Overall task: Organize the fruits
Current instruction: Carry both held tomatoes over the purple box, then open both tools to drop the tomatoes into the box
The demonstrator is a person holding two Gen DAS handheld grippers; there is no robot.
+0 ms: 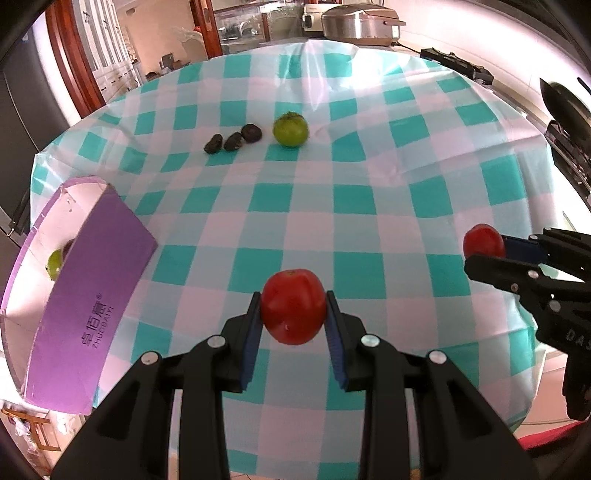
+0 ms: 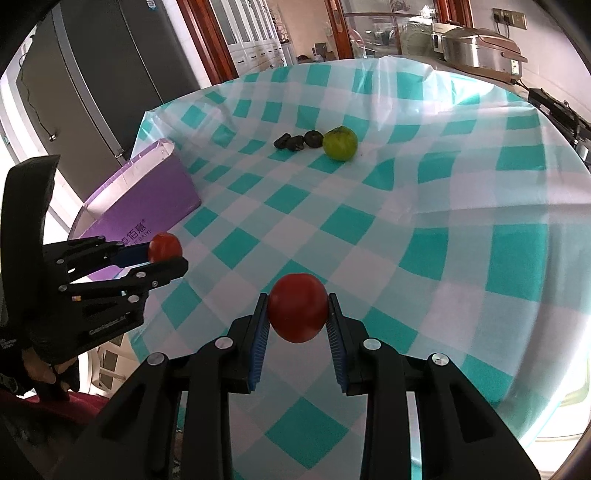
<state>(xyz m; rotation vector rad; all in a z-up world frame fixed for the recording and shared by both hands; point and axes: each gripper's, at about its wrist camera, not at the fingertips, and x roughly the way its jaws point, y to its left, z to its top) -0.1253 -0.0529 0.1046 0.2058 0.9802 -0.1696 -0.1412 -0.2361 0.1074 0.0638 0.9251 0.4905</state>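
My left gripper (image 1: 293, 308) is shut on a red tomato (image 1: 293, 306) and holds it above the checked tablecloth. My right gripper (image 2: 297, 314) is shut on another red tomato (image 2: 297, 312). Each gripper shows in the other view, the right one (image 1: 484, 249) at right, the left one (image 2: 166, 254) at left. A green fruit (image 1: 290, 129) lies far on the table beside three dark fruits (image 1: 232, 140). A purple box (image 1: 74, 295) stands at the left edge with a green fruit (image 1: 54, 263) inside.
The teal and white checked tablecloth (image 1: 369, 206) covers a round table. A rice cooker (image 1: 360, 22) and a black power strip (image 1: 458, 64) sit beyond its far edge. A dark fridge (image 2: 99, 85) stands behind the purple box (image 2: 144, 218).
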